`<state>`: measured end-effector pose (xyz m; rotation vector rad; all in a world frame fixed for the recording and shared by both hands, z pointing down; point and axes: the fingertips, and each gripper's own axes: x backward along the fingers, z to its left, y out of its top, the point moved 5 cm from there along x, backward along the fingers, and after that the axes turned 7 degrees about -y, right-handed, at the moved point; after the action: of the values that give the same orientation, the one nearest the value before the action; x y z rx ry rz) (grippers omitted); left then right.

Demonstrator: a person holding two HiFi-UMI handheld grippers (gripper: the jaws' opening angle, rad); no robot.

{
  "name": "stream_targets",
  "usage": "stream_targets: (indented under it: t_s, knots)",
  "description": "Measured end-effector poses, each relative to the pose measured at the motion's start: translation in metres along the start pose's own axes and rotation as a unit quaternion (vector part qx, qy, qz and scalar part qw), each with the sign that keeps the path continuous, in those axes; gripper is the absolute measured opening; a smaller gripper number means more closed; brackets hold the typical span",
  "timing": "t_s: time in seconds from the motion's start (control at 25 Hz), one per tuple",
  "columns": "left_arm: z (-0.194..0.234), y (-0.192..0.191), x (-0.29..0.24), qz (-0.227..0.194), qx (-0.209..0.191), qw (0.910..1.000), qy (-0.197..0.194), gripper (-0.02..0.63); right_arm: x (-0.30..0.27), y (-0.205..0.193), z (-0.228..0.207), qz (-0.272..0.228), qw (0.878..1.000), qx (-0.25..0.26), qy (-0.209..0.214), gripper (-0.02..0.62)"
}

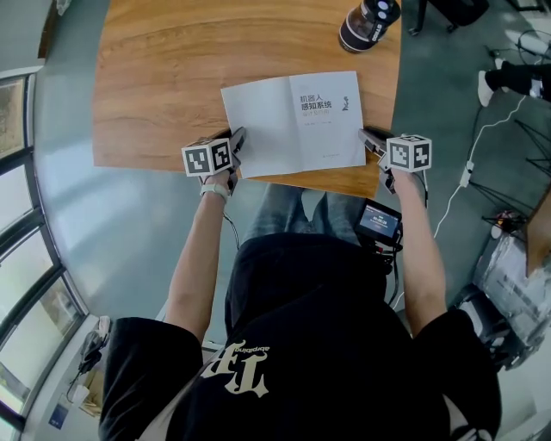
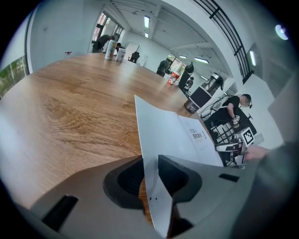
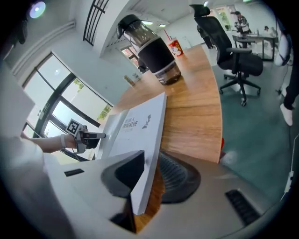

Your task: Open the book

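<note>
The white book (image 1: pixel 293 121) lies open, title page up, its turned cover pinched in the left gripper (image 1: pixel 239 138) and its right edge between the right gripper's (image 1: pixel 367 137) parted jaws.

book (image 1: pixel 297 121) lies on table (image 1: pixel 172 69) (near edge, right of centre). left gripper (image 1: pixel 239 138) at the book's left edge, right gripper (image 1: pixel 366 136) at its right edge. Behind, far right on the table: probably a jar (image 1: pixel 368 21).

The wooden worktop (image 1: pixel 172 86) stands on grey-green floor (image 1: pixel 103 224); windows (image 1: pixel 19 284) are left of it, and seemingly strip lights (image 2: pixel 146 22) hang above.
</note>
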<state>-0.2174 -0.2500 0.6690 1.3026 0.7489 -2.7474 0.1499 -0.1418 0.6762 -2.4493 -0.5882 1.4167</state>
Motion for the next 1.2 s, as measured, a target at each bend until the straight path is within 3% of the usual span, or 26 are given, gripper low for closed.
stream_targets:
  t_s: [0.4,0.52,0.6,0.68,0.76,0.96,1.08,1.2]
  knots:
    - [-0.009,0.004,0.010,-0.016,-0.027,0.9993,0.022,0.092,0.013,0.004,0.012,0.003,0.999,0.041,0.008,0.013]
    - [-0.008,0.019,0.041,-0.055,-0.045,0.9947,0.075,0.113,0.017,0.007,0.022,-0.003,0.999,0.046,0.022,0.008]
    - [-0.007,0.028,0.065,-0.090,-0.035,0.9907,0.096,0.113,0.020,0.007,0.024,-0.009,0.999,0.048,0.023,0.005]
    - [-0.022,0.037,0.076,-0.111,-0.030,0.9905,0.076,0.114,0.025,0.008,0.028,-0.017,0.998,0.051,0.025,0.003]
    - [-0.058,0.050,0.067,-0.115,-0.051,0.9915,0.032,0.112,0.029,0.012,0.036,-0.023,0.997,0.063,0.026,0.003]
    - [-0.185,0.071,-0.014,-0.077,-0.110,0.9854,-0.105,0.114,0.036,0.013,0.056,-0.030,0.993,0.111,-0.016,0.003]
    - [-0.237,0.067,-0.067,-0.026,-0.140,0.9828,-0.118,0.144,0.035,0.010,0.063,-0.034,0.991,0.122,-0.039,0.003]
    - [-0.262,0.060,-0.105,0.014,-0.145,0.9848,-0.094,0.161,0.034,0.007,0.064,-0.038,0.991,0.120,-0.045,0.003]
